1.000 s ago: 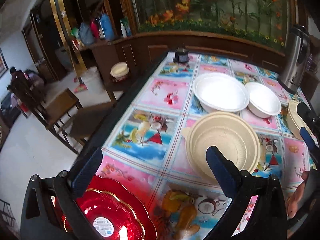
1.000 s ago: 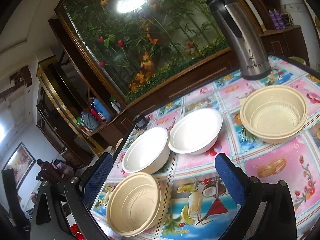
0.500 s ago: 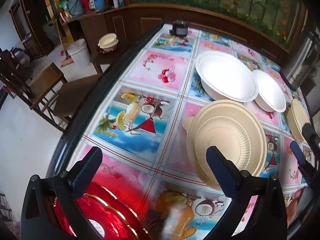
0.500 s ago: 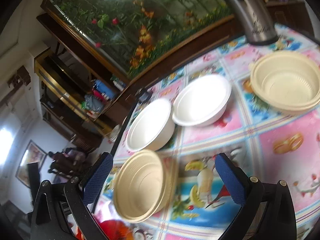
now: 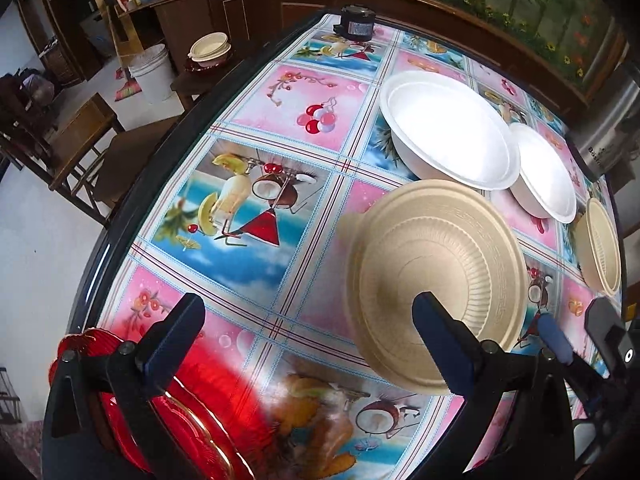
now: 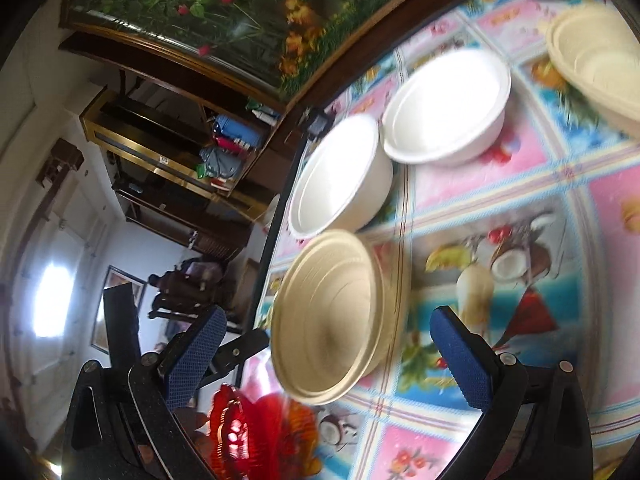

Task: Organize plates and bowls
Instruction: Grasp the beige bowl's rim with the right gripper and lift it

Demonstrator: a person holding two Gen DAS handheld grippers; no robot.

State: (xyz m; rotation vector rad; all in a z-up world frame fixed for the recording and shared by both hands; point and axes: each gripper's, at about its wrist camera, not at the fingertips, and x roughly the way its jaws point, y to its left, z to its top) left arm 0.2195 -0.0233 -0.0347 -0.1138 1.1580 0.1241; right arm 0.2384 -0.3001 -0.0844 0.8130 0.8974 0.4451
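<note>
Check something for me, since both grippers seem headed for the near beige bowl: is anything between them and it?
Nothing visible. Both the left gripper and right gripper stand open with only bare tablecloth before the beige bowl.

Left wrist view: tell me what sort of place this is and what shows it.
Most likely a home dining room. A table under a bright fruit-print oilcloth holds bowls, wooden chairs stand beside it on the floor, and a dark wood cabinet with bottles on its shelf runs along the wall.
</note>
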